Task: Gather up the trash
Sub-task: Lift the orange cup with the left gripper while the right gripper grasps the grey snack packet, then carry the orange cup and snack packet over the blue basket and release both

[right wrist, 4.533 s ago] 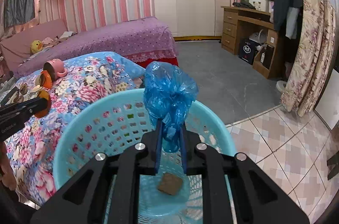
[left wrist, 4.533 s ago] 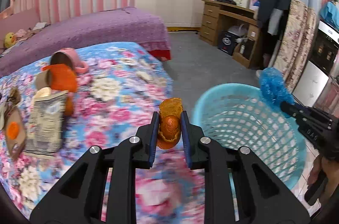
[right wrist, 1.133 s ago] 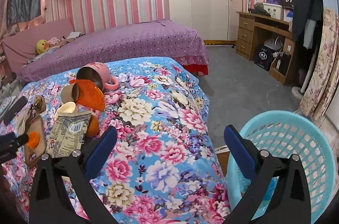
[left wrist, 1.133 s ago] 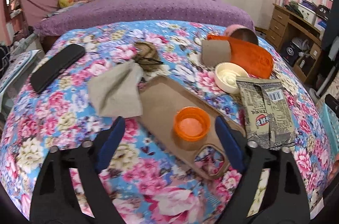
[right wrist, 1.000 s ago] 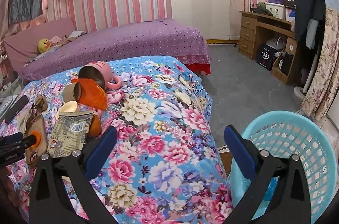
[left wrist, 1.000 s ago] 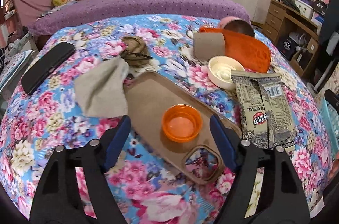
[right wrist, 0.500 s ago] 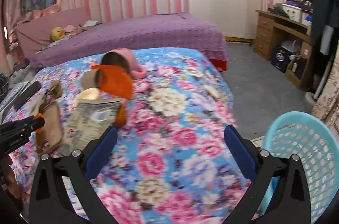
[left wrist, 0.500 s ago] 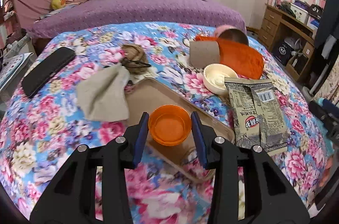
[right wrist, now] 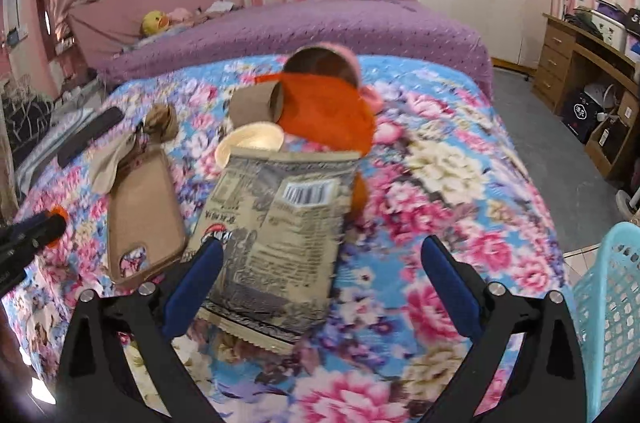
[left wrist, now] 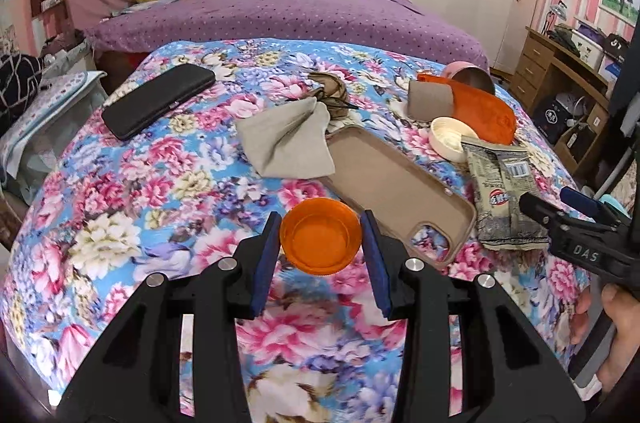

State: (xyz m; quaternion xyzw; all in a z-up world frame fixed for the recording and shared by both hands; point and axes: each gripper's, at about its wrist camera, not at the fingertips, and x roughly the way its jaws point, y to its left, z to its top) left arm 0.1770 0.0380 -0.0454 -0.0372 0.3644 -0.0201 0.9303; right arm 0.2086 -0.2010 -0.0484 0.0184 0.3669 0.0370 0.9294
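My left gripper (left wrist: 321, 241) is shut on an orange plastic lid (left wrist: 320, 236) and holds it above the floral bedspread, clear of the tan phone case (left wrist: 394, 188). My right gripper (right wrist: 320, 273) is open wide over the near end of a grey snack wrapper (right wrist: 280, 227); it also shows in the left wrist view (left wrist: 502, 199). The right gripper appears at the right of the left wrist view (left wrist: 560, 211). The teal laundry basket (right wrist: 610, 311) stands off the bed's right edge.
On the bed lie a cardboard tube (right wrist: 256, 105), a white lid (right wrist: 250, 143), an orange bag (right wrist: 332, 111), a pink mug (right wrist: 340, 61), a beige cloth (left wrist: 288, 139), a brown crumpled wad (left wrist: 330, 91) and a black phone (left wrist: 158, 99). A desk (right wrist: 584, 59) stands right.
My left gripper closed on the orange lid and lifted it off the phone case. My right gripper swung from the basket side to over the snack wrapper, still open.
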